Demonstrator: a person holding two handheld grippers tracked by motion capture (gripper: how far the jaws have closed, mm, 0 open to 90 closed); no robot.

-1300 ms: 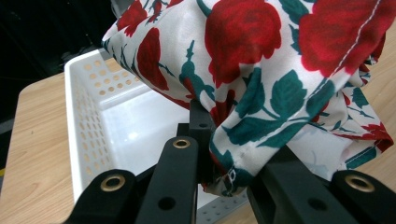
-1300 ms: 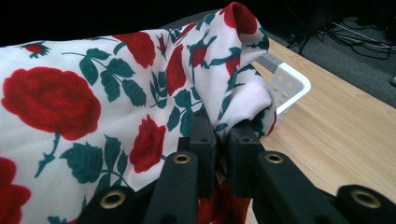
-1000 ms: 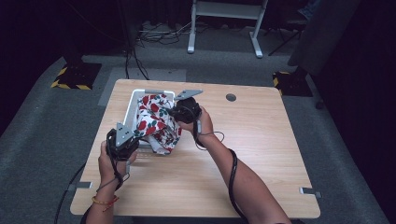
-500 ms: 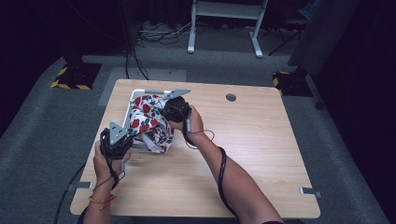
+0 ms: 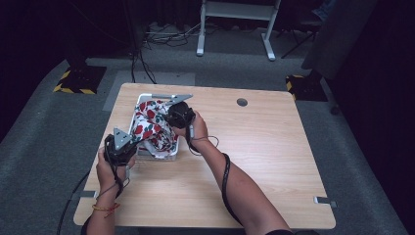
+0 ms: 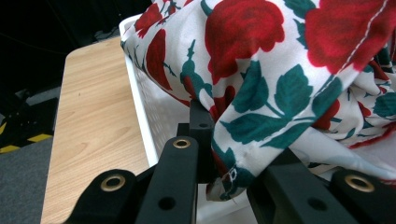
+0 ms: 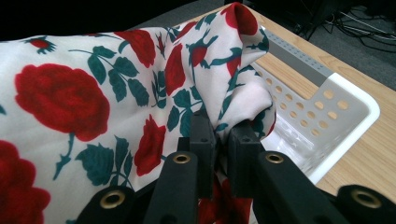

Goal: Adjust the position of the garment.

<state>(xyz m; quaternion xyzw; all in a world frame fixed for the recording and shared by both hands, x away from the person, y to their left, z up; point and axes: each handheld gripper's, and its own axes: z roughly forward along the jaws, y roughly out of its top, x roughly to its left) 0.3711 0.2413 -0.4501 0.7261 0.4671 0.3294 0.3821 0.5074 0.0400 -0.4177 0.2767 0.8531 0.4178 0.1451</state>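
A white cloth [image 5: 148, 126] printed with red roses and green leaves hangs bunched over a white perforated basket [image 5: 157, 156] at the table's left. My left gripper [image 5: 132, 142] is at the basket's near left corner, shut on a hem of the cloth [image 6: 261, 56] beside the basket wall [image 6: 136, 105]. My right gripper [image 5: 165, 119] is above the basket's right side. Its jaws [image 7: 222, 135] pinch a fold of the cloth [image 7: 93, 93], with the basket rim [image 7: 348, 105] behind. The cloth covers most of the basket's inside.
The wooden table [image 5: 274, 161] has a round cable hole [image 5: 242, 102] at the back and a metal clip [image 5: 323, 200] at its front right edge. Cables trail from both grippers along the forearms. Dark floor surrounds the table, with a desk frame [image 5: 235, 19] behind.
Both grippers have carried the cloth leftward to the basket. The right gripper moved from right of the basket to above it; the left one shifted slightly left and back.
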